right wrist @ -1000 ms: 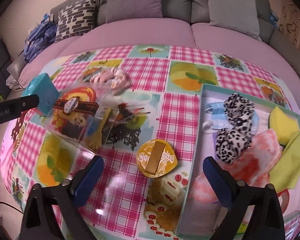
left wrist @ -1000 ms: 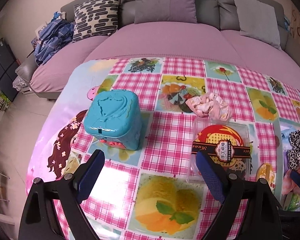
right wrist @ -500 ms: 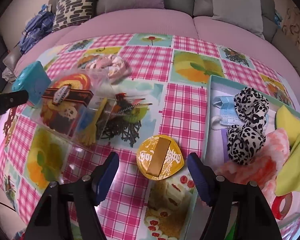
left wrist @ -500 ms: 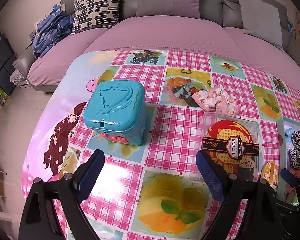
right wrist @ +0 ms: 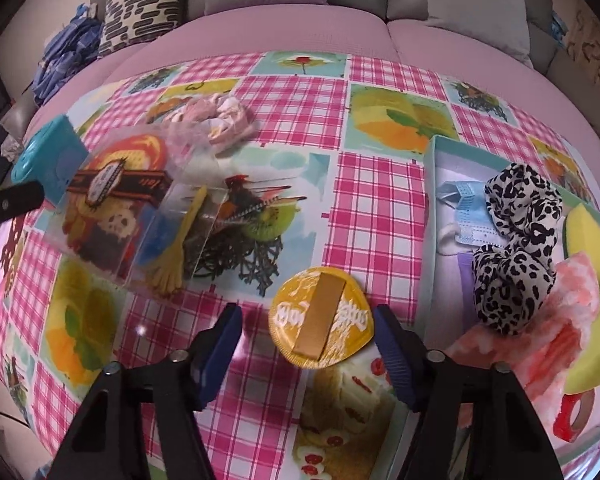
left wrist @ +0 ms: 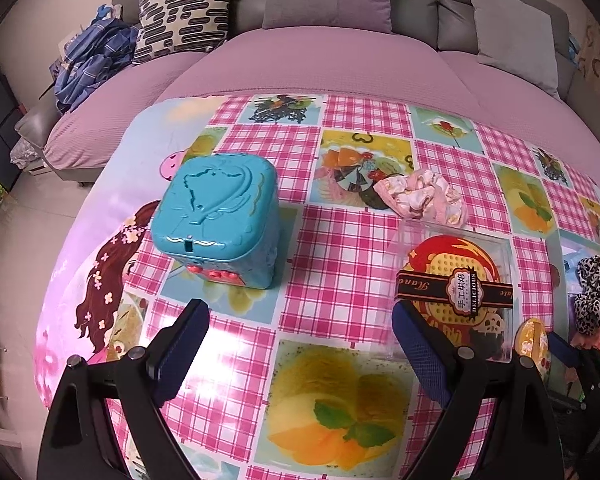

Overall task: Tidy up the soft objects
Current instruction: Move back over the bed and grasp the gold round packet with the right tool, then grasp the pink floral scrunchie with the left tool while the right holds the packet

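A pink scrunchie (left wrist: pixel 424 198) lies on the checked tablecloth behind a clear plastic cake box (left wrist: pixel 454 284); it also shows in the right wrist view (right wrist: pixel 220 120). A teal tray (right wrist: pixel 430 216) at the right holds a leopard-print scrunchie (right wrist: pixel 514 248), a blue face mask (right wrist: pixel 466 216), a pink cloth (right wrist: pixel 540 332) and a yellow cloth (right wrist: pixel 592 240). My left gripper (left wrist: pixel 300 356) is open and empty, short of a teal toy box (left wrist: pixel 218 224). My right gripper (right wrist: pixel 306 354) is open, its jaws either side of a yellow round lid (right wrist: pixel 320 322).
The clear cake box (right wrist: pixel 116 208) holds a yellow fork (right wrist: pixel 174 256). A pink and grey sofa (left wrist: pixel 320 56) with cushions runs behind the table. The table edge drops off at the left to the floor (left wrist: pixel 4 264).
My right gripper has narrowed its opening and moved forward toward the yellow lid. My left gripper has drifted slightly, still open.
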Motion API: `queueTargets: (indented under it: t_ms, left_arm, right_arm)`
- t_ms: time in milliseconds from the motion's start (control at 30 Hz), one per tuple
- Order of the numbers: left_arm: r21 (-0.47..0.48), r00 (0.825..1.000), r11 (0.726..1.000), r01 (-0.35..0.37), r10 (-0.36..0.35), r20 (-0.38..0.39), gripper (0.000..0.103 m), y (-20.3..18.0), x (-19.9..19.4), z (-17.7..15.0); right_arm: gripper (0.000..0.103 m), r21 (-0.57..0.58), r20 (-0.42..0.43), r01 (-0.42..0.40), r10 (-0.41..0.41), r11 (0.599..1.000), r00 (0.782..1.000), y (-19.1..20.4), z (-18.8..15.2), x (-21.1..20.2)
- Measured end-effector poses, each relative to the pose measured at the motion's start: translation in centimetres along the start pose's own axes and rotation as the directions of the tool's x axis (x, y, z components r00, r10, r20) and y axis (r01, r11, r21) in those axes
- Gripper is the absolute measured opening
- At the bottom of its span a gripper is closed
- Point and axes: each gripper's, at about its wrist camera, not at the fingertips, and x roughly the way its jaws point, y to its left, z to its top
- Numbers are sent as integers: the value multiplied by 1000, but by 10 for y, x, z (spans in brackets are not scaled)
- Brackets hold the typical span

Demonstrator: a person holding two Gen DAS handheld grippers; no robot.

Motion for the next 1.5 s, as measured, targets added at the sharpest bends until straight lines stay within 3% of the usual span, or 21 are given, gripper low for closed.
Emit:
queueTargets:
  t_ms: [167, 367, 533, 667, 833, 1000, 1267, 1367, 1500]
  left_arm:
    - [10, 999, 999, 40, -40, -4, 93, -3, 2, 5]
    - [1, 995, 996, 92, -92, 28, 93, 3, -8, 25]
    - [50, 993, 993, 104, -107, 57, 93, 0, -13, 48]
    - [60, 973, 972, 228, -229, 12, 93, -10, 1, 69]
    - [121, 958, 951, 284, -277, -72, 92, -38, 31, 87]
    - [87, 925, 932, 353, -333, -182, 69, -57, 69, 96]
    - [103, 908, 927, 362, -326, -262, 57, -76, 98, 104]
    - [107, 907, 928, 356, -316, -278, 43, -81, 104, 108]
    - [98, 903, 931, 350, -308, -299, 32, -85, 116, 111]
  right_arm:
    - [55, 2, -8, 27, -27, 1000, 1000, -2, 4, 6]
    - [54, 27, -17, 5, -4, 1000, 1000, -7, 11, 6]
    - [54, 68, -14, -21, 22, 997, 1000, -19, 27, 8]
    - [54, 61, 4, -14, 14, 998, 1000, -25, 44, 4]
    - [54, 73, 34, -7, 4, 997, 999, -40, 64, -5]
    - [54, 73, 50, -1, -2, 997, 999, -51, 71, -10]
    - [54, 61, 67, -11, 7, 998, 998, -57, 74, -11]
    - [54, 59, 73, -15, 10, 998, 997, -58, 75, -10]
    - [54, 59, 73, -15, 10, 998, 997, -59, 76, -9]
